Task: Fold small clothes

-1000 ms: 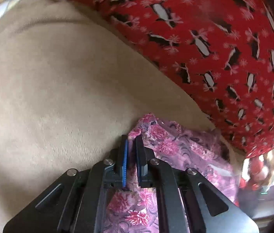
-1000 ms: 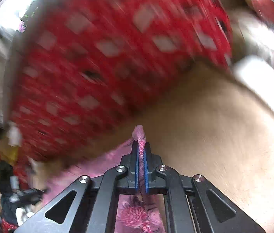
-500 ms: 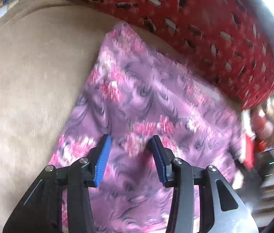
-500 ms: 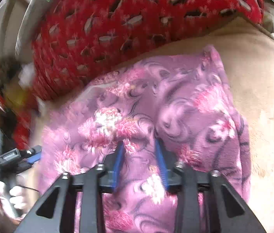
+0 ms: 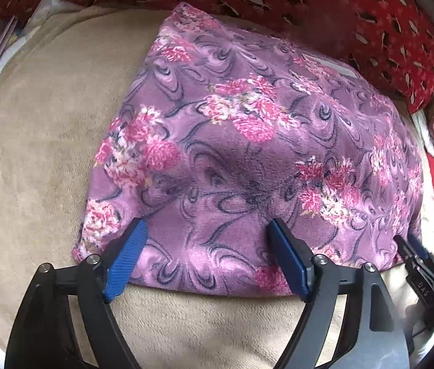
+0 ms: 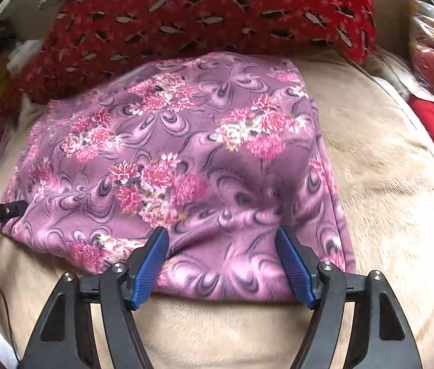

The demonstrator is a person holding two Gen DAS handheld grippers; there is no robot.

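Purple floral garment (image 5: 247,160) lay mid-frame, soft, light, floppy; I'd pinch the lower hem corners. Left gripper (image 5: 207,256) and right gripper (image 6: 223,261) jaws had just opened wide, holding nothing

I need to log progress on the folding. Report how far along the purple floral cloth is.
Done: the purple floral cloth lies flat as a neat rectangle on the beige blanket, near edge straight. In hand: nothing; the left claw and right claw have just been opening, and both stand open above that near edge without pinching it. Left: probably another fold to make it smaller, though I can't tell how many layers it already has.
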